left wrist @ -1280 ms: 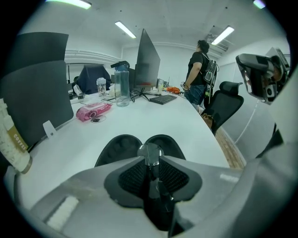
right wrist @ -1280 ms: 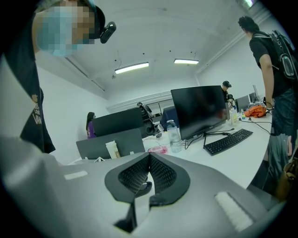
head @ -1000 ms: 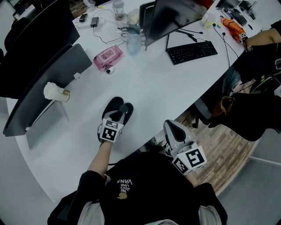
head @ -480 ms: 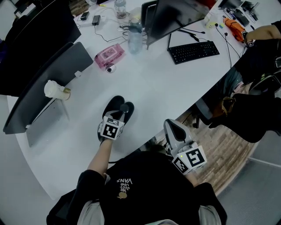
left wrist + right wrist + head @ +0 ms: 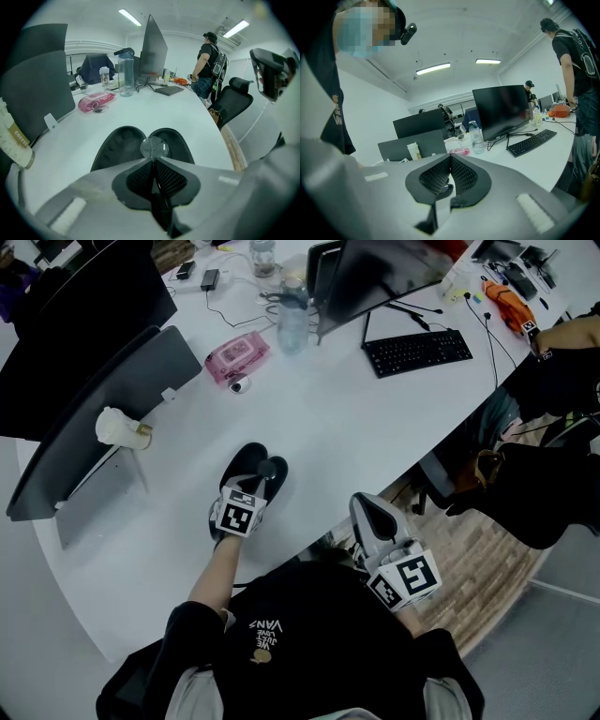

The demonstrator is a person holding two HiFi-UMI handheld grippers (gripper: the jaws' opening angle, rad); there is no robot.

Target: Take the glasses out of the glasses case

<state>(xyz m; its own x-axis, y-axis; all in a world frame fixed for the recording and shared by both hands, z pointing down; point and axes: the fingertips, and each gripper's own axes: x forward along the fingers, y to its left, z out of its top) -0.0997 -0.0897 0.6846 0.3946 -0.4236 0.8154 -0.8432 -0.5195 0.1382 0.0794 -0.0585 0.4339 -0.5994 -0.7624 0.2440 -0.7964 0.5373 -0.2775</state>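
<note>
The left gripper [image 5: 265, 472] has its jaws pinched tight on the glasses [image 5: 153, 147], just above the open black glasses case [image 5: 244, 461] on the white table [image 5: 356, 437]. The right gripper [image 5: 368, 512], at 4 o'clock from the case, is closed on nothing

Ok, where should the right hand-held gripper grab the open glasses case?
Probably pinch the rim of the right shell, coming from the right: the glasses case lies open and flat, and the left hand-held gripper, shut on a lens, covers its middle.
</note>
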